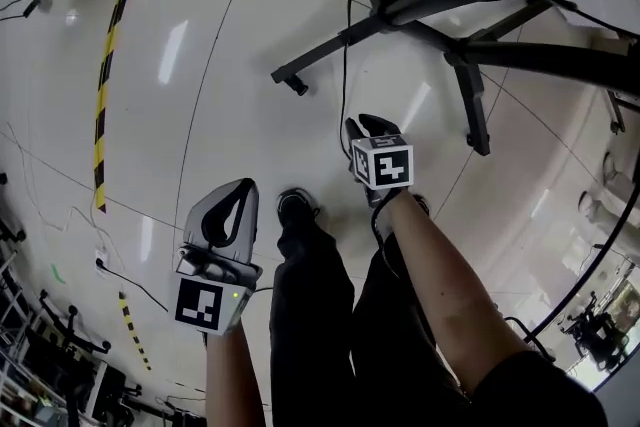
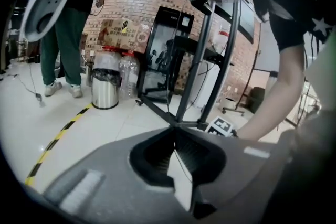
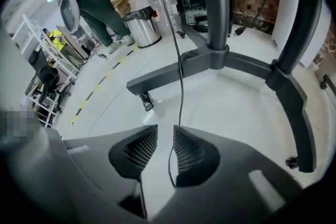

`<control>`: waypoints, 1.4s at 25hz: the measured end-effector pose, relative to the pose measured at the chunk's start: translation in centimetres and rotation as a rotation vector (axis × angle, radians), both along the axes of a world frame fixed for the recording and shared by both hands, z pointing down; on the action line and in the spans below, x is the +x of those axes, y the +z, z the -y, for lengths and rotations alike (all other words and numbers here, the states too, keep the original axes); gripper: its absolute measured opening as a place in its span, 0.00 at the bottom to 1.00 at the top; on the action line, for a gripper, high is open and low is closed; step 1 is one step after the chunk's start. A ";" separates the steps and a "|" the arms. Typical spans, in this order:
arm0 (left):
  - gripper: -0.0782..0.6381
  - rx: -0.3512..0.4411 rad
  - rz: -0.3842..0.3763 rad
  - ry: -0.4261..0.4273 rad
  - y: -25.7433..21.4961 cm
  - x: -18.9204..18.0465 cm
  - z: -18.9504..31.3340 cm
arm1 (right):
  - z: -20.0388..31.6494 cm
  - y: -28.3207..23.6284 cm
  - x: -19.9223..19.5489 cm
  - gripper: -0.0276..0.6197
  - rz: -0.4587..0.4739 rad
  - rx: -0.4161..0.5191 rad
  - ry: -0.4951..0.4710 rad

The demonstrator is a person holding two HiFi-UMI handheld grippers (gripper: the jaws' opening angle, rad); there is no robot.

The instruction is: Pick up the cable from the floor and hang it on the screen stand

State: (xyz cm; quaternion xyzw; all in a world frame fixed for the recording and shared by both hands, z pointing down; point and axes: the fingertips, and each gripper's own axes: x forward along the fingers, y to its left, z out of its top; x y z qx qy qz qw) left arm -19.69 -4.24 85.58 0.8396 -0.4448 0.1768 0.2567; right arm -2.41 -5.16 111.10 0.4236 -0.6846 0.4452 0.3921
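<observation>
The right gripper (image 3: pixel 165 131) points steeply down at the pale floor (image 1: pixel 200 65), close to the person's shoe. Its jaws stand apart with a clear strip of floor showing between the ribbed pads (image 3: pixel 142 147). The black cable (image 3: pixel 180 76) comes down past the column of the screen stand (image 3: pixel 215 55), crosses the floor and runs into that gap. There it lies close along the inner face of the jaw on the right of the view. The other pad stands clear of it, so the cable is between the jaws but not pinched. In the head view the same cable runs as a thin dark line from the top of the picture, between the stand's spread legs, down to this gripper's tips. The left gripper (image 2: pixel 175 131) is held off to the side, well apart from the cable and pointing more nearly level toward the stand's base. Its jaw tips meet at the front, and only a narrow wedge of floor shows behind them — it holds nothing that can be made out.
</observation>
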 end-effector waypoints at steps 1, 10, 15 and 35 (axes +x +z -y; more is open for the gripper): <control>0.11 -0.010 0.001 0.006 1.2 0.1 -0.1 | 0.0 1.1 0.0 0.19 -0.002 -0.012 0.005; 0.11 -0.057 -0.029 -0.022 8.2 0.0 0.5 | 0.3 8.0 -0.6 0.22 -0.024 -0.071 0.006; 0.11 -0.067 -0.033 -0.033 9.8 -0.4 0.1 | -0.2 10.7 -0.5 0.23 -0.055 -0.111 -0.012; 0.11 0.001 0.024 0.015 3.4 3.5 0.8 | -0.4 3.6 -0.6 0.08 0.063 -0.120 -0.027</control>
